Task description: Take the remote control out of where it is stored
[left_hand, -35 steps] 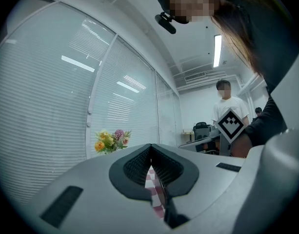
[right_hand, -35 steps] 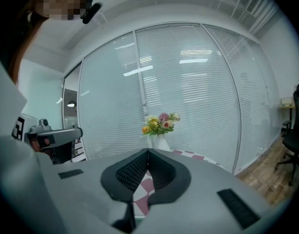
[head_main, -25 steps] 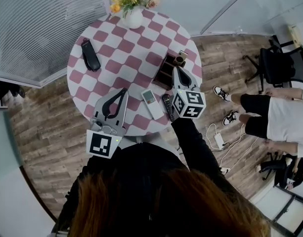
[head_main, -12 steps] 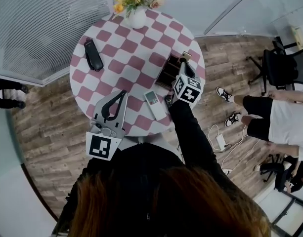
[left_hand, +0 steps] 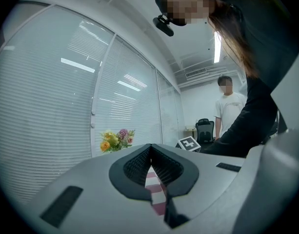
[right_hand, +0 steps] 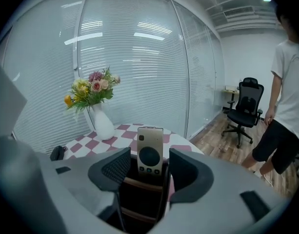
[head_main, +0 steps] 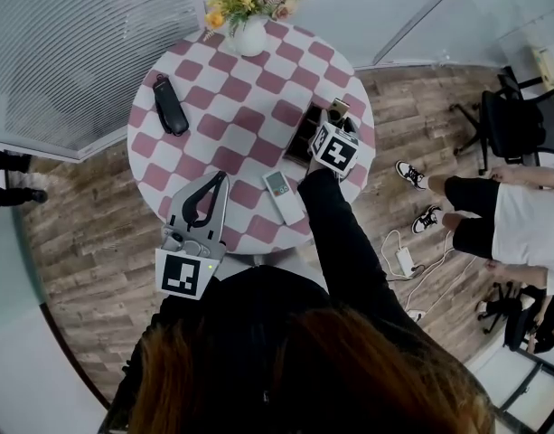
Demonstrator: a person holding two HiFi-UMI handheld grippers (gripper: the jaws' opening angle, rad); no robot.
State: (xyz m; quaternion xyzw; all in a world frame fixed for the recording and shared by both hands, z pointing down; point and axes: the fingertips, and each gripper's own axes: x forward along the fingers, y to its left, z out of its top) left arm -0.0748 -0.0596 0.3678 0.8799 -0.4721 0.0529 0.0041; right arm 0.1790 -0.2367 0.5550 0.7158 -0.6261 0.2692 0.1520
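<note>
Right gripper view puts the slim gold remote control with a round dark dial straight ahead, standing upright in a dark wooden holder near the edge of the round table with its pink-and-white chequered cloth. The right gripper has just been opening its jaws. They now stand wide apart on either side of the remote, with a gap showing on both sides, so nothing is clamped yet. The left gripper hangs over the near edge of the table, jaws together and empty.

We judge the remote to be light and rigid, with a smooth shell that could slip under a weak pinch. Only its upper part clears the holder, so that is where we would grip it, with the pads flat against the two long side edges just below the dial. A straight pull along the slot should free it. A skewed pull could drag or tip the holder, which looks light and stands close to the table's rim.
</note>
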